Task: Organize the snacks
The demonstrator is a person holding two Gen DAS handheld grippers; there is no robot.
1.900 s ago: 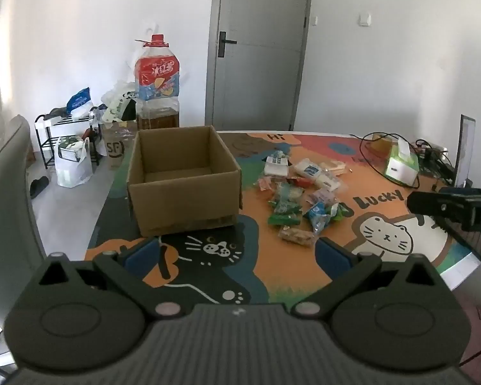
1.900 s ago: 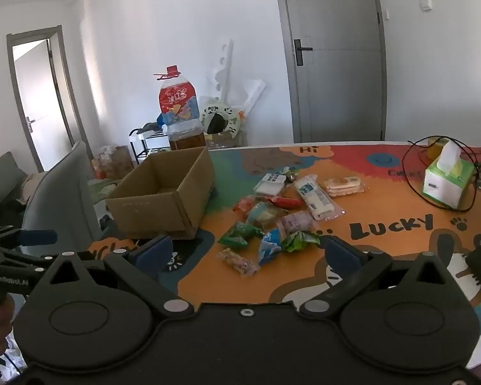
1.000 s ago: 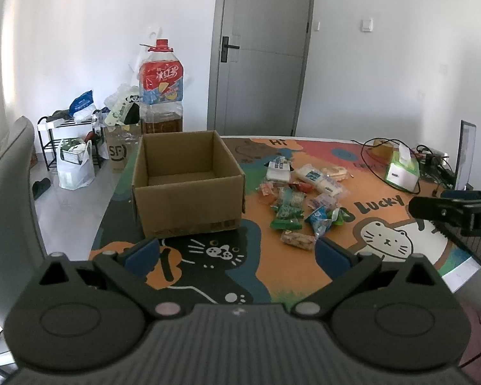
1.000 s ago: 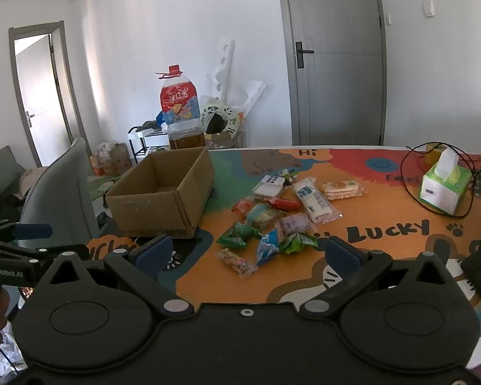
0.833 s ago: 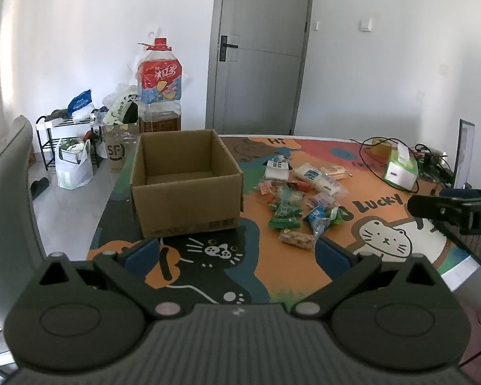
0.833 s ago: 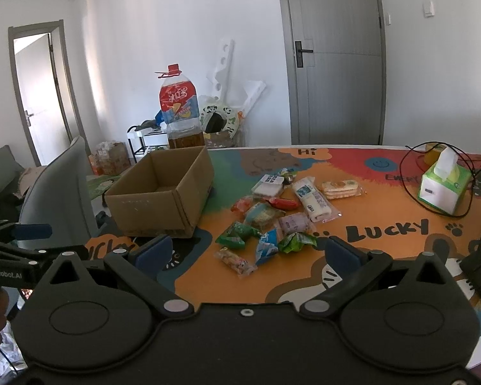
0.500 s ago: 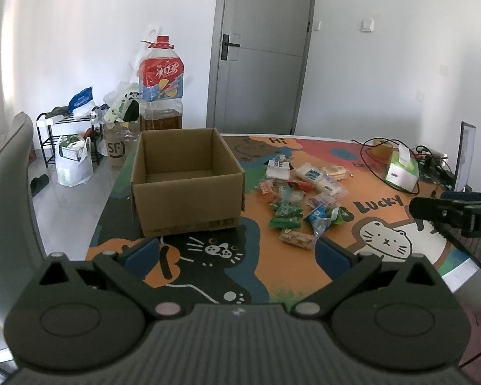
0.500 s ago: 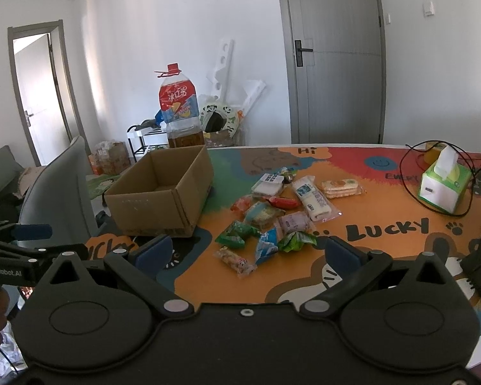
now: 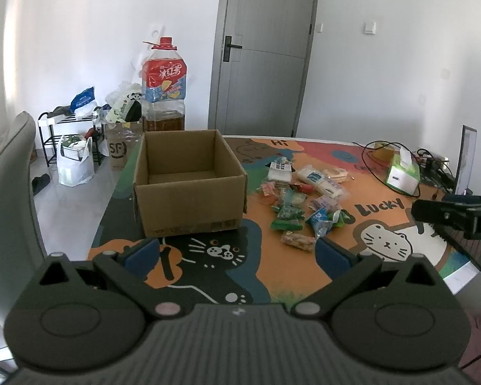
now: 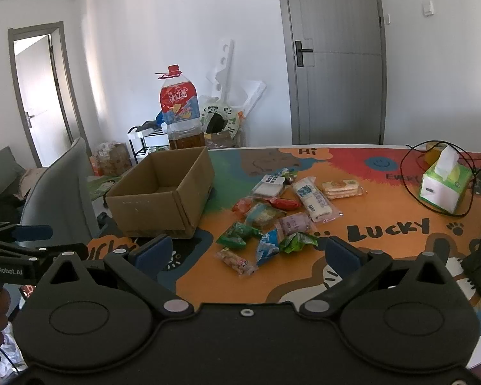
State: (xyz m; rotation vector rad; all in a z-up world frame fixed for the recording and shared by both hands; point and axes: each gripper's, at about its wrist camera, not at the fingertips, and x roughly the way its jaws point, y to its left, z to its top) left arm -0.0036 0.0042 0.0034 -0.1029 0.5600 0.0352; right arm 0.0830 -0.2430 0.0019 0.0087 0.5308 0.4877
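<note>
- Cardboard box (image 9: 189,189): open at the top, upright on the patterned table mat (image 9: 259,266), nothing visible inside.
- Snack packets (image 10: 272,221): loose pile on the mat, just beside the box on its right; none in the box.
- Left gripper (image 9: 237,252): held above the near table edge, fingers spread wide, gripping nothing.
- Right gripper (image 10: 245,253): held above the near edge facing the pile, fingers spread wide, gripping nothing.
- Tissue box (image 10: 444,186): well apart from the pile, at the far right, ringed by a black cable (image 10: 410,189).
</note>
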